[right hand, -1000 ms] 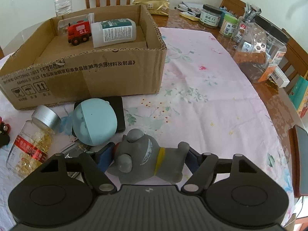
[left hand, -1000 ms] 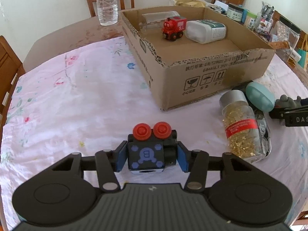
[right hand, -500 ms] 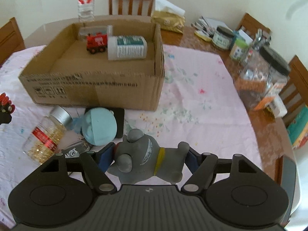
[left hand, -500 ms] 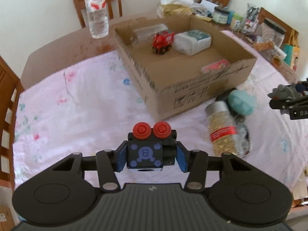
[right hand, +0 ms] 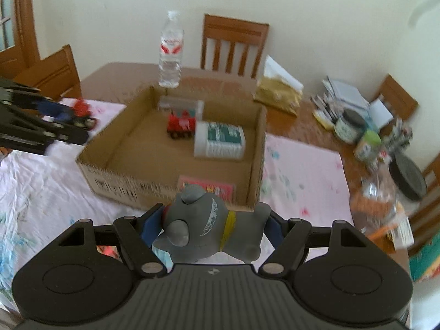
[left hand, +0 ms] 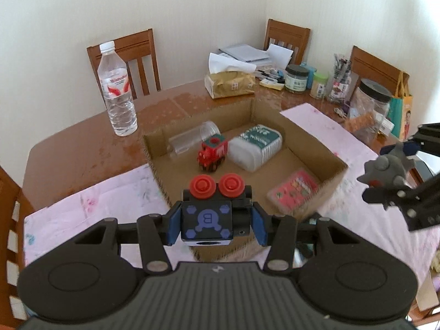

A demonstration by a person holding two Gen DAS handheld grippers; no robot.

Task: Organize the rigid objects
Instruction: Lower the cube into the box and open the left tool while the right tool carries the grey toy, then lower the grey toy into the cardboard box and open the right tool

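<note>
A dark toy block point(left hand: 207, 224) with two red knobs on top and a blue "B" face is clamped between the blue pads of the left gripper point(left hand: 214, 225), and it is held in the air over the near edge of the cardboard box point(left hand: 334, 162). A grey rubber toy figure point(right hand: 209, 228) with a yellow band is pinched crosswise between the fingers of the right gripper point(right hand: 213, 227), above the near wall of the same box; in the left wrist view this gripper and its toy are seen at the right edge, raised beside the box. Inside the box, a red toy train point(left hand: 213, 155) is seen toward the far end, flanked by a clear plastic tube point(left hand: 192, 139) lying on its side and a white container with a green label point(left hand: 257, 147), also on its side. A pink packet point(left hand: 294, 188) lies flat near the front right corner of the box floor. The box is set on a pink floral tablecloth point(right hand: 302, 170) spread over a brown wooden table point(left hand: 82, 148). Behind the box, a water bottle point(left hand: 117, 89) stands upright on the bare wood, and a tissue pack point(left hand: 229, 84) lies well apart from it. Jars and what appear to be stationery items, blurred in the right wrist view, are crowded along the far right edge of the table.
</note>
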